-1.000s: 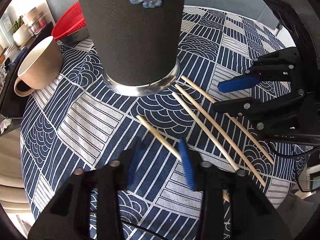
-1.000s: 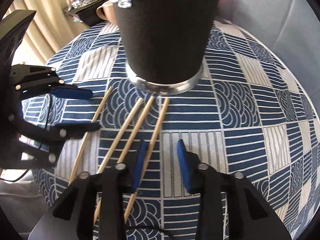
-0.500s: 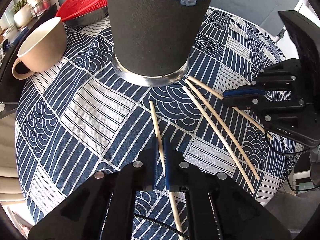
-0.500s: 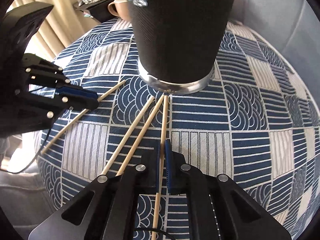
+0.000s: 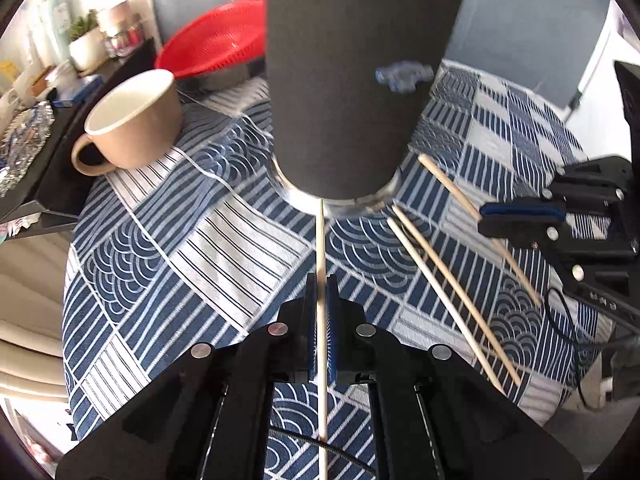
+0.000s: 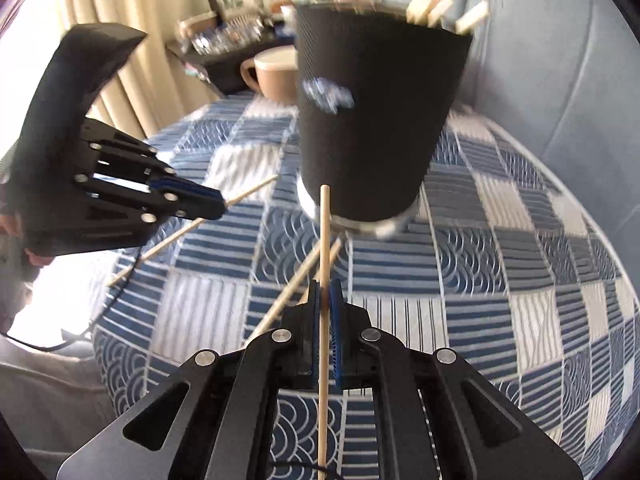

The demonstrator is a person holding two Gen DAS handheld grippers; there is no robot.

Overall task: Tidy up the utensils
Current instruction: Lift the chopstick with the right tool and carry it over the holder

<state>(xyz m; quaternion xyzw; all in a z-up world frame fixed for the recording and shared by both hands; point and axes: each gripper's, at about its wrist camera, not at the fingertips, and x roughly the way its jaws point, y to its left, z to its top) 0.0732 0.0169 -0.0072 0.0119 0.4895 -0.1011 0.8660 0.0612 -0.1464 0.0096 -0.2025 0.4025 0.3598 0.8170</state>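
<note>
Wooden chopstick (image 5: pixel 321 264) pinched in left gripper (image 5: pixel 320 308), another (image 6: pixel 324 248) in right gripper (image 6: pixel 326 300); either could pivot and miss the holder (image 5: pixel 352 92).

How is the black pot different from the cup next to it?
The black pot is tall, dark and has sticks poking out of its top; the cup is short, beige and shows nothing inside. The cup has a handle; the pot shows none, only a little blue sticker. Both stand upright on the tablecloth.

No legible text, brand, number or sign in either view. Small blue figure emblem (image 5: pixel 404 75) on tall dark fabric-covered cylindrical holder (image 5: pixel 344 92): blurred, carries no readable lettering.
</note>
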